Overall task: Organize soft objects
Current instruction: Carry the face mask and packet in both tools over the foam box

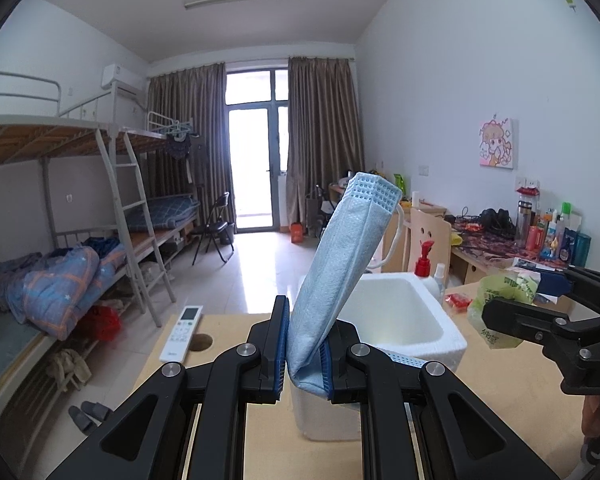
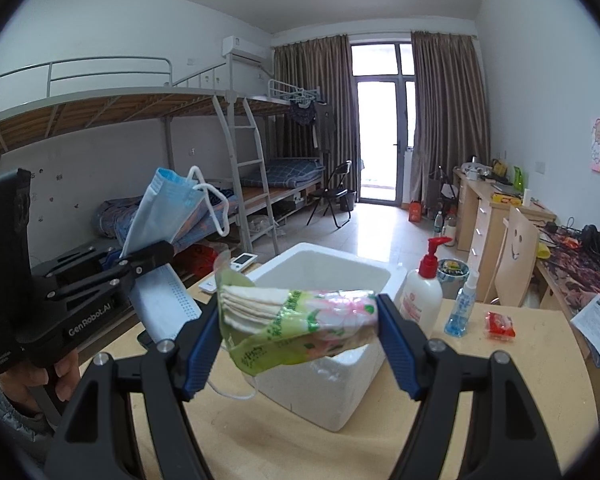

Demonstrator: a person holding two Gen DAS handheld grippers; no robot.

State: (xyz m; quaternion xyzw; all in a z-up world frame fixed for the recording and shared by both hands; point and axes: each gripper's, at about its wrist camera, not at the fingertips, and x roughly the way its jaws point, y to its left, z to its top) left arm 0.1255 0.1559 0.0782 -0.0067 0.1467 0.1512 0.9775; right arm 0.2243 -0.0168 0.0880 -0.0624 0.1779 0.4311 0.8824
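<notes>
My left gripper (image 1: pixel 305 354) is shut on a light blue face mask (image 1: pixel 340 264) that stands up from the jaws above the near left rim of a white foam box (image 1: pixel 452 340). The same mask (image 2: pixel 160 212) and left gripper (image 2: pixel 156 254) show at the left of the right wrist view. My right gripper (image 2: pixel 300 336) is shut on a green and pink pack of cotton pads (image 2: pixel 296 316), held over the near edge of the foam box (image 2: pixel 340 384). In the left wrist view the pack (image 1: pixel 500 308) and the right gripper (image 1: pixel 540 300) are at the right.
The wooden table (image 2: pixel 520 392) carries a red-pump lotion bottle (image 2: pixel 422 292), a small blue spray bottle (image 2: pixel 460 308), a red packet (image 2: pixel 499 325) and a white remote (image 1: pixel 182 332). A second mask (image 2: pixel 164 308) lies by the box. Bunk beds (image 1: pixel 60 240) stand left, a cluttered desk (image 1: pixel 520 248) right.
</notes>
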